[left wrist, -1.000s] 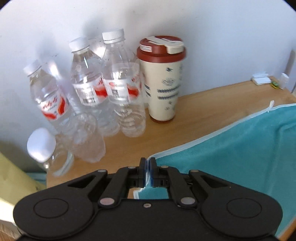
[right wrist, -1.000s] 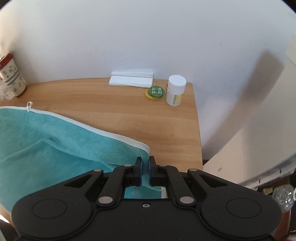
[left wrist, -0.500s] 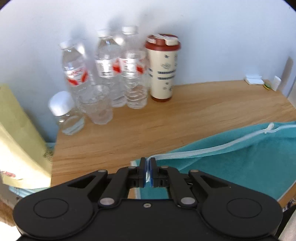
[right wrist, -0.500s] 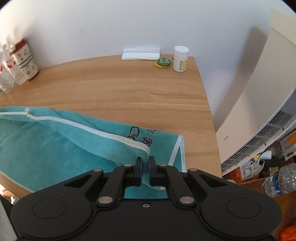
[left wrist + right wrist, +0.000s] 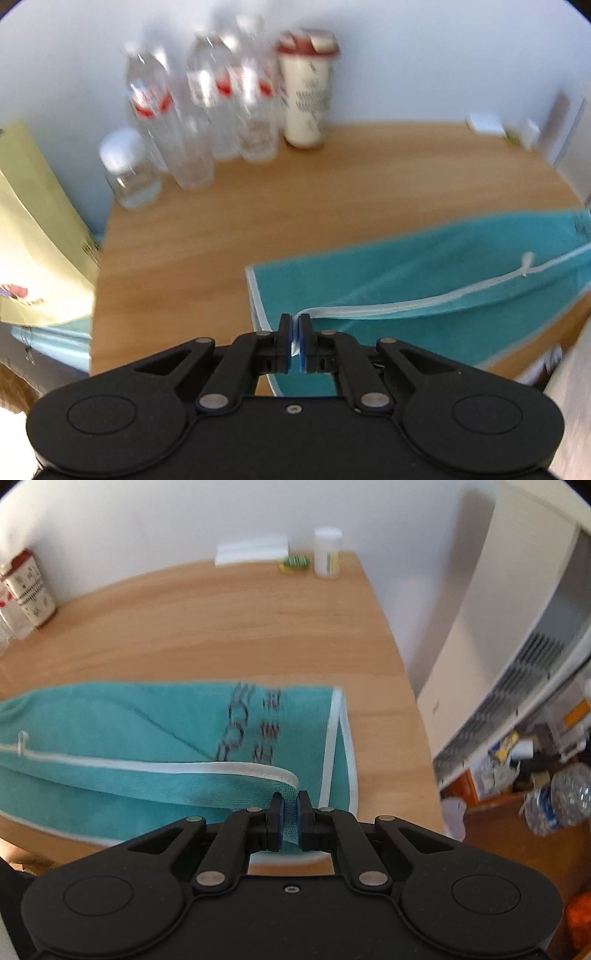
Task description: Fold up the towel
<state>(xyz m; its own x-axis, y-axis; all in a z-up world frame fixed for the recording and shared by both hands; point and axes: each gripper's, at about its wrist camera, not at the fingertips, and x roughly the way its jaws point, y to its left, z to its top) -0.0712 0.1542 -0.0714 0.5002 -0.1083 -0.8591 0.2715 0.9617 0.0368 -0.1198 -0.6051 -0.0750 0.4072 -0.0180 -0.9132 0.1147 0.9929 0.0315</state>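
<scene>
A teal towel [image 5: 424, 273] with white edging lies on the wooden table [image 5: 229, 229], its far half drawn back over the near half. My left gripper [image 5: 294, 332] is shut on the towel's white-edged left corner, held just above the lower layer. In the right wrist view the same towel [image 5: 129, 720] shows dark printed lettering on the lower layer. My right gripper [image 5: 290, 812] is shut on the right corner of the lifted edge. A small white loop tag [image 5: 527, 263] sits on the raised hem.
Several water bottles [image 5: 207, 110], a white-capped jar [image 5: 129, 166] and a red-lidded cup [image 5: 306, 88] stand at the table's back left. A white pill bottle [image 5: 327, 552], a green lid [image 5: 295, 562] and folded white paper [image 5: 251, 550] sit back right. A yellow bag [image 5: 33, 236] hangs left.
Both grippers have pulled back toward the near edge, carrying the far hem over the towel. The lower layer and its lettering now show; the bottles and cup look farther away.
</scene>
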